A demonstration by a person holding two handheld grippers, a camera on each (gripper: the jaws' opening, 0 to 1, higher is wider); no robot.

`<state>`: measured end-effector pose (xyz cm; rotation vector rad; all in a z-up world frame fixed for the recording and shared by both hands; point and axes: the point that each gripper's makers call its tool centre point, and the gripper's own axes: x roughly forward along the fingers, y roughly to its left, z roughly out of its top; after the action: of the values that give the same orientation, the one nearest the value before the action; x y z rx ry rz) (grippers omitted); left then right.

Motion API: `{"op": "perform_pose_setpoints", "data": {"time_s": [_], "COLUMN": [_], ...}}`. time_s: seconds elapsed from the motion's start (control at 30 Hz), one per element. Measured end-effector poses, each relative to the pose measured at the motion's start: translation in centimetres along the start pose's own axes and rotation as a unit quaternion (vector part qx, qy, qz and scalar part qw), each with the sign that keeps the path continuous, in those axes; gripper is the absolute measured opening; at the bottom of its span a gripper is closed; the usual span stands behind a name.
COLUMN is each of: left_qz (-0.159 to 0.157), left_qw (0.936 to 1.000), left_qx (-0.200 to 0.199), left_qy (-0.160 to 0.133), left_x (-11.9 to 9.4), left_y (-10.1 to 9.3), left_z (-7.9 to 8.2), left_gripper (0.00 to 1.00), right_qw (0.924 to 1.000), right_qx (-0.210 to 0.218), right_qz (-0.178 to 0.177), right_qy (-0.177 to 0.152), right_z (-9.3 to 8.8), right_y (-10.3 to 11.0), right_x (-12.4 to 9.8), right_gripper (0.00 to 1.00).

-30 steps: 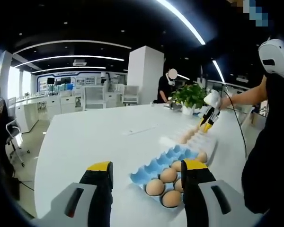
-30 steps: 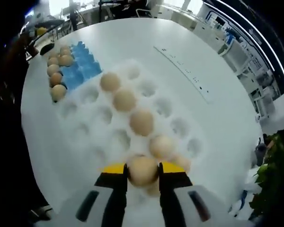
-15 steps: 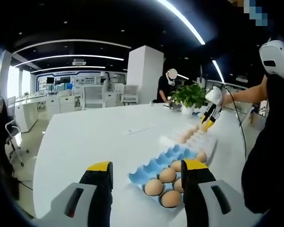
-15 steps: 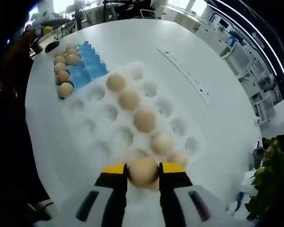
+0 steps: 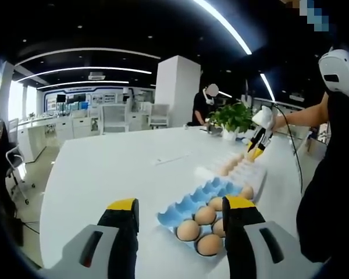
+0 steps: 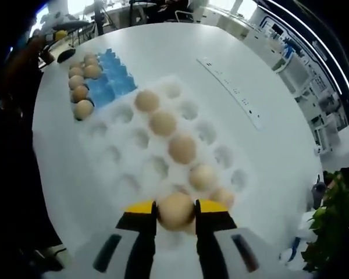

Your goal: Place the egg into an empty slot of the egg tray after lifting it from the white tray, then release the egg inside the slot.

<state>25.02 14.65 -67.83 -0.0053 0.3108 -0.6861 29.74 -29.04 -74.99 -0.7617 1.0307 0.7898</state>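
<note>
In the right gripper view my right gripper is shut on a brown egg, held above the near end of the white tray. Several more eggs lie in a diagonal row in the white tray. The blue egg tray sits beyond it at upper left, with several eggs along its left side. In the left gripper view my left gripper stands open over the table, just before the blue egg tray. The right gripper appears there at the far right, over the white tray.
Everything rests on a large white table. A thin white strip lies on it beside the white tray. A potted plant stands at the far edge. A person stands at the right; another person sits behind the table.
The right gripper has risen a little with the egg, so the white tray looks smaller and further off. The left gripper has barely moved.
</note>
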Motion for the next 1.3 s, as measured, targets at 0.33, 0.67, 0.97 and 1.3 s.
{"op": "perform_pose_setpoints", "data": {"time_s": [0.33,0.67,0.97,1.3], "left_qz": [0.002,0.003,0.003,0.003], "left_qw": [1.0,1.0,1.0,1.0], "left_qx": [0.001,0.001,0.0,0.001], "left_qy": [0.001,0.0,-0.002,-0.003], "left_x": [-0.1,-0.1,-0.1,0.0], "left_y": [0.0,0.0,0.1,0.2], "left_z": [0.0,0.0,0.2,0.2], "left_gripper": [0.59,0.59,0.59,0.59], "right_qw": [0.9997,0.9986,0.997,0.9945], "right_qx": [-0.015,-0.034,-0.054,-0.074], "right_qz": [0.015,0.032,0.047,0.062], "right_qy": [-0.007,-0.024,-0.03,-0.039], "right_z": [1.2,3.6,5.2,7.2], "right_y": [1.0,2.3,3.5,4.8], "right_x": [0.4,0.9,1.5,2.2], "right_gripper": [0.26,0.26,0.26,0.26]}}
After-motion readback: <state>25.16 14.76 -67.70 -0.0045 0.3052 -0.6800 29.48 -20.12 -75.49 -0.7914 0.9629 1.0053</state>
